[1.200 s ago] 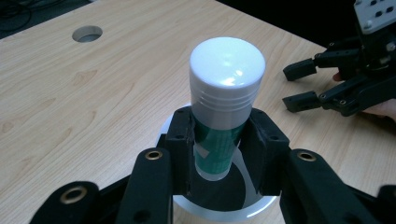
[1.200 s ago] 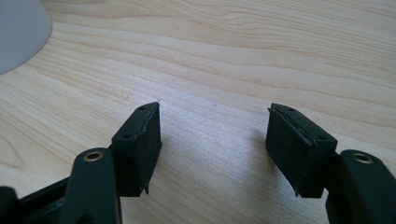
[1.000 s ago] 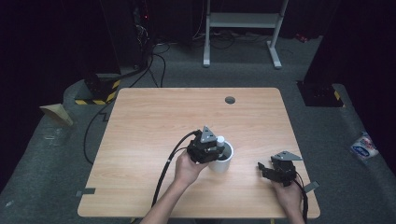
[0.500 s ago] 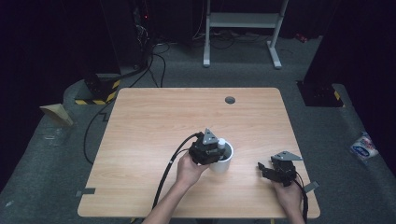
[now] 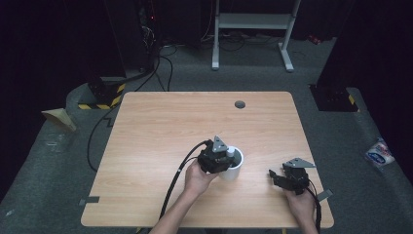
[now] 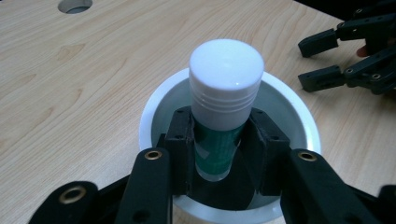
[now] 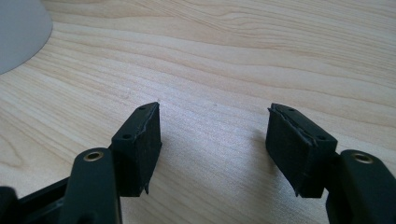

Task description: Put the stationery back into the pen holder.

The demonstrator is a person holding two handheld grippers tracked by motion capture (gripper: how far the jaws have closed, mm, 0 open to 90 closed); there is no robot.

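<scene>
Since a second ago my left gripper (image 6: 219,140) has eased a little lower and closer over the white cup (image 5: 233,165), carrying its load with it; the right one has hardly stirred. I have the left jaws clamped on a small green bottle with a white ribbed cap (image 6: 225,88), held upright, its base already inside the cup's rim (image 6: 154,116) and the pads pinching the green body just under the cap. The cup sits directly beneath and around my jaws.

To do this step well, I judge I should keep the bottle centred in the opening, lower straight down until the base meets the cup floor, and only then part the jaws, slowly, so neither pad drags the rim or tips the cup.

Off to the right of the cup, my right gripper (image 7: 215,140) hovers low over the bare table (image 5: 160,122), jaws spread wide with nothing between them.

Count: one bottle, one cup, two grippers, one grommet hole (image 5: 239,104) at the far edge.
</scene>
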